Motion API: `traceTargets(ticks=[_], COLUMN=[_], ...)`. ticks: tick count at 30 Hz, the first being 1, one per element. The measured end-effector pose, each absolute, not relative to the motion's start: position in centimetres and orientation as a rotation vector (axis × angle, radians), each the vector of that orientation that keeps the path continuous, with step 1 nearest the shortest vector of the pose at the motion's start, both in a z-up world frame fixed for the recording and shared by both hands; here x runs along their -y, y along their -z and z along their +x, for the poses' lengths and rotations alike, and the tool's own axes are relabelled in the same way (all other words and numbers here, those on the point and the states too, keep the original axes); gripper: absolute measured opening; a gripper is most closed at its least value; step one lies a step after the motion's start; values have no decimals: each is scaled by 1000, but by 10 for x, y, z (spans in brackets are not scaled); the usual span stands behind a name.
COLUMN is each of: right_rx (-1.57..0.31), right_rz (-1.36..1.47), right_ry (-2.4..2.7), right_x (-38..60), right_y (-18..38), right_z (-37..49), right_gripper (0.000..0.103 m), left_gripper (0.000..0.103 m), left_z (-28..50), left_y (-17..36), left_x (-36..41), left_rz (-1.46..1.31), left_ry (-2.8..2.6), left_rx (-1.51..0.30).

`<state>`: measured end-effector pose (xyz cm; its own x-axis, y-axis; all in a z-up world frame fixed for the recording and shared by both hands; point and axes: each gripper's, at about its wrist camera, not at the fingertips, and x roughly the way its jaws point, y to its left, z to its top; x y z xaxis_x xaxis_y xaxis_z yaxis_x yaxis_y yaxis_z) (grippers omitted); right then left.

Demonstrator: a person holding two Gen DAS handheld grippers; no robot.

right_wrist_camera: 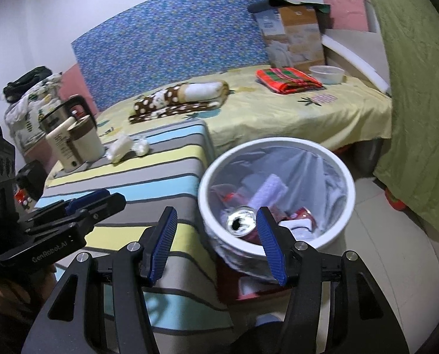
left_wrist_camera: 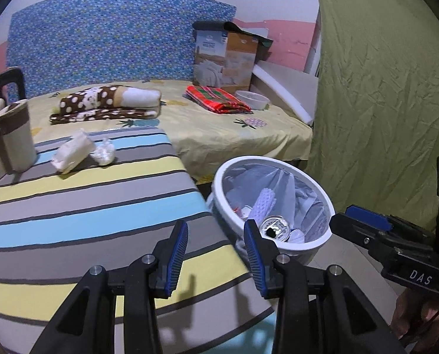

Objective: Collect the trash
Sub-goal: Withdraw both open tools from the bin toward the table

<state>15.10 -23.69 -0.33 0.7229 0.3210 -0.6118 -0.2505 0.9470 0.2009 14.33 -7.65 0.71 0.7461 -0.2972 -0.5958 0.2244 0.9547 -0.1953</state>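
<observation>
Two pieces of crumpled white tissue trash, a larger wad (left_wrist_camera: pixel 72 155) and a smaller one (left_wrist_camera: pixel 103 154), lie just beside each other on the far part of the striped table (left_wrist_camera: pixel 86 221), covered in grey, yellow and light-blue bands. Left of them on the same table stands a cream electric kettle with a brown band (left_wrist_camera: pixel 11 138).

Just beside the table's right edge, on the floor, stands a round white plastic bin lined with a clear bag (right_wrist_camera: pixel 341 174). Inside it lie an opened silver-topped drink can (right_wrist_camera: pixel 240 219), a pale knobbly roll (left_wrist_camera: pixel 265 203) and other red and white wrappers.

The left hand-held gripper (left_wrist_camera: pixel 216 253) hangs over the table's near corner, its blue ribbed pads apart with nothing between them. The right hand-held gripper (right_wrist_camera: pixel 219 242) hangs beside it, just before the bin's rim, its pads also apart and empty. Each shows in the other's view.

Beyond the table is a bed with a yellow pineapple-print sheet (left_wrist_camera: pixel 219 129), bearing a brown polka-dot rolled blanket (left_wrist_camera: pixel 110 100), a folded red checked cloth (left_wrist_camera: pixel 219 98), a white bowl (left_wrist_camera: pixel 253 98) and a printed cardboard box (left_wrist_camera: pixel 225 57) against a blue patterned headboard (left_wrist_camera: pixel 116 35). A green cloth (left_wrist_camera: pixel 381 88) hangs at the right.
</observation>
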Motion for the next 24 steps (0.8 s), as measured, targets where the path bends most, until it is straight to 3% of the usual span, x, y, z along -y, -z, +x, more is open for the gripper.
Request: traceTargets(ticks=[24], right_rx=[-719], right_rz=[46], right_ry=[-486], right_x=[169], right_y=[3], right_z=[144], right_gripper=[58], left_gripper=[39], left_z=[109], left_y=[-10], left_x=[1], left_rz=[-153], left_ry=[116], left_rx=[-655])
